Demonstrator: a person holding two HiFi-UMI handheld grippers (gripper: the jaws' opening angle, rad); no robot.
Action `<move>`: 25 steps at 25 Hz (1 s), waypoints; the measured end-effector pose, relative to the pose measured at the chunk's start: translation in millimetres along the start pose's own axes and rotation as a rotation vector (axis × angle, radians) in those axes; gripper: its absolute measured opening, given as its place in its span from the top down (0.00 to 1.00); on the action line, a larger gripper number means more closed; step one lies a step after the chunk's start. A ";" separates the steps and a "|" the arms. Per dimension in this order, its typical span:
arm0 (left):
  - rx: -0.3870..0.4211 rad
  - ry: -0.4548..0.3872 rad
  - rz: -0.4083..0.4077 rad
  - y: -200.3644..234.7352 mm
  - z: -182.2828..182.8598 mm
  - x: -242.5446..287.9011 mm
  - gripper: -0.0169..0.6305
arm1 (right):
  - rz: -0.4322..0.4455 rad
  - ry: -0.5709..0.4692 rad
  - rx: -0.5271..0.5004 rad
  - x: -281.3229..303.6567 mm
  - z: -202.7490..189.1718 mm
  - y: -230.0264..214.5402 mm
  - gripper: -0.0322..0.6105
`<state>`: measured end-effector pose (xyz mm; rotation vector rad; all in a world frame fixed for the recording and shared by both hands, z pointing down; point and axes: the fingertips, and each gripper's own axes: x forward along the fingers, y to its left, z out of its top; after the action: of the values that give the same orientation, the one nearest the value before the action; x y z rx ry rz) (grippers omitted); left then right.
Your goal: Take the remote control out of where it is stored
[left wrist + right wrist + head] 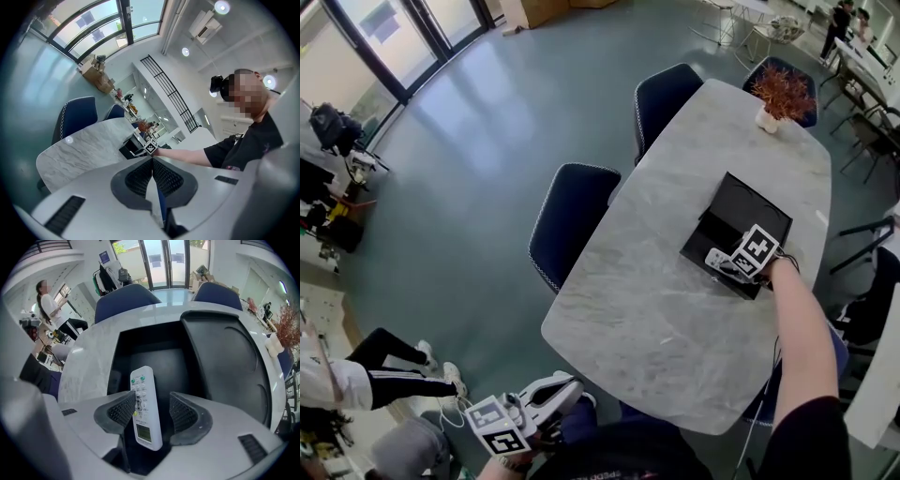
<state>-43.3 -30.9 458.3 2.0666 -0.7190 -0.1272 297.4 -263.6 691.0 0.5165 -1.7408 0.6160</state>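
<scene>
- Remote control, white, lies lengthwise between the jaws of the right gripper, over the inside of the open black box.
- Those jaws stand apart: the left pad touches the remote's edge and the right pad shows a gap.
- Whether the remote rests on the box floor cannot be told. In the head view the gripper covers most of it.
- Box lid lies open beside it.
- Left gripper has its jaws pressed together on nothing, low beside the person.
- Grey marble table is bare in front of the box, with a potted red plant at its far end.
- Two blue chairs line its left edge, with open teal floor beyond them.
</scene>
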 end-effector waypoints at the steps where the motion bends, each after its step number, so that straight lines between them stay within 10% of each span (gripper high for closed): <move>1: -0.002 -0.001 0.000 0.2 0.0 0.2 0.96 | 0.007 0.008 -0.014 1.0 0.2 1.6 0.62; 25: -0.026 -0.010 0.006 8.3 -1.1 -0.4 0.96 | 0.103 0.071 -0.099 5.6 0.2 16.7 0.65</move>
<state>-46.9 -33.3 465.5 2.0399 -0.7263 -0.1434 285.3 -251.1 694.1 0.3334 -1.7290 0.6102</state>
